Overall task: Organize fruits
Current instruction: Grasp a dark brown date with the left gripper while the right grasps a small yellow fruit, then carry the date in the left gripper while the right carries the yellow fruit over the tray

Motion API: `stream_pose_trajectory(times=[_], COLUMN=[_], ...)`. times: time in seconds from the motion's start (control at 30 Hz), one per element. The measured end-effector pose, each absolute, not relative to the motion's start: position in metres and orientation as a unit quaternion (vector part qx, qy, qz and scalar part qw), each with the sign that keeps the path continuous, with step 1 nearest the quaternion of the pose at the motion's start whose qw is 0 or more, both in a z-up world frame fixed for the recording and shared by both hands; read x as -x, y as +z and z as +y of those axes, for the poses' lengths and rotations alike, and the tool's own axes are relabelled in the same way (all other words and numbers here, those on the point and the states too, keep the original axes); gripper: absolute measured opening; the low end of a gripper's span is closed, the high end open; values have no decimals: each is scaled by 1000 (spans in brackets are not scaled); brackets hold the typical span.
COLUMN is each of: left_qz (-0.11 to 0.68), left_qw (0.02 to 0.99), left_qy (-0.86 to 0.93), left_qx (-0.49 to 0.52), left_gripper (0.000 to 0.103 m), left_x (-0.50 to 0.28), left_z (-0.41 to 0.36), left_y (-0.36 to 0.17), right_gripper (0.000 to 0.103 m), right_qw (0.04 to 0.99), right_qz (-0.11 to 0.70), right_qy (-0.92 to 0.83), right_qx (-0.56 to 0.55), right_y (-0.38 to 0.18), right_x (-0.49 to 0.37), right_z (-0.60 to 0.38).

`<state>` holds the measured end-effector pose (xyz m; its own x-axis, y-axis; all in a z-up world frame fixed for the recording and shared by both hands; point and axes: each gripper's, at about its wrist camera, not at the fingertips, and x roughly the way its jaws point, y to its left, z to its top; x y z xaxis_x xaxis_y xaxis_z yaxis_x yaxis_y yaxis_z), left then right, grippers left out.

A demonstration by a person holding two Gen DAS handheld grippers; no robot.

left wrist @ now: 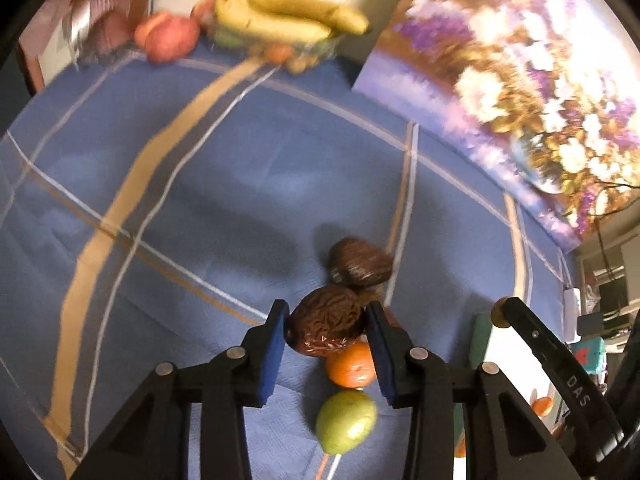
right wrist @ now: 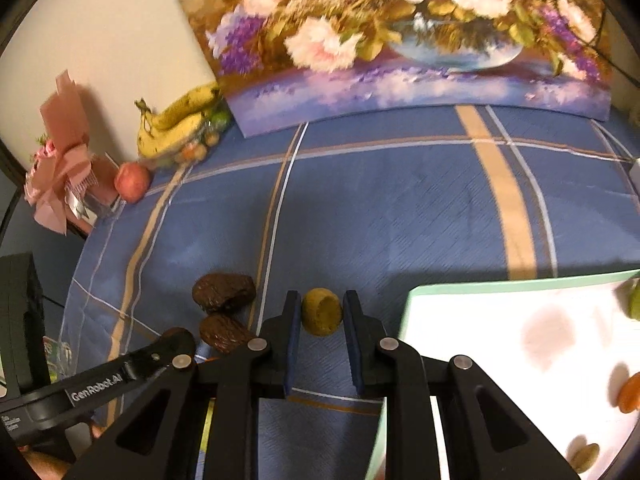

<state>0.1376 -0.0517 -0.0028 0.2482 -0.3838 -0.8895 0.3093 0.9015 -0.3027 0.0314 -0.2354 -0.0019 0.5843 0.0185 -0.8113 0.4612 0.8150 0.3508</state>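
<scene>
My left gripper (left wrist: 325,322) is shut on a wrinkled dark brown fruit (left wrist: 326,320), held above the blue checked cloth (left wrist: 200,208). Below it lie another brown fruit (left wrist: 360,266), an orange fruit (left wrist: 350,366) and a green fruit (left wrist: 346,420). My right gripper (right wrist: 321,310) is shut on a small olive-green fruit (right wrist: 322,311), just left of a white board with a green rim (right wrist: 500,320). Two brown fruits (right wrist: 224,292) (right wrist: 224,334) lie to its left, beside the left gripper's arm (right wrist: 120,376).
Bananas (left wrist: 280,16) on a bowl of fruit and red apples (left wrist: 172,38) stand at the far edge by a pink gift bag (right wrist: 64,160). A flower painting (right wrist: 400,40) leans on the wall. The board holds an orange fruit (right wrist: 630,394), a green fruit (right wrist: 634,304) and a brownish fruit (right wrist: 584,456).
</scene>
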Motion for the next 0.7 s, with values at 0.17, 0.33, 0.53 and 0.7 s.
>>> stream_pose_trajectory(times=[0.17,0.33,0.53,0.7], left_qz=[547,528,519,513], left_qw=[799,800,787,776], left_qy=[-247,-285,-331,-357], left_qx=[16,-11,-49,-87], left_gripper=[41,41,42,42], left_x=[-120,-92,-54,-25], left_z=[-73,-108,-150,-182], left_y=[22,40,46,44], right_gripper=[22,22,22,22], right_qw=[847,845,845,838], right_qz=[425,415,389,367], right_qy=[-163,-207,-270,-310], right_qx=[-276,-267,-249,-259], right_y=[19,36,66,83], right_x=[-13,11,57,92], right_z=[-254,-277,-314,-344])
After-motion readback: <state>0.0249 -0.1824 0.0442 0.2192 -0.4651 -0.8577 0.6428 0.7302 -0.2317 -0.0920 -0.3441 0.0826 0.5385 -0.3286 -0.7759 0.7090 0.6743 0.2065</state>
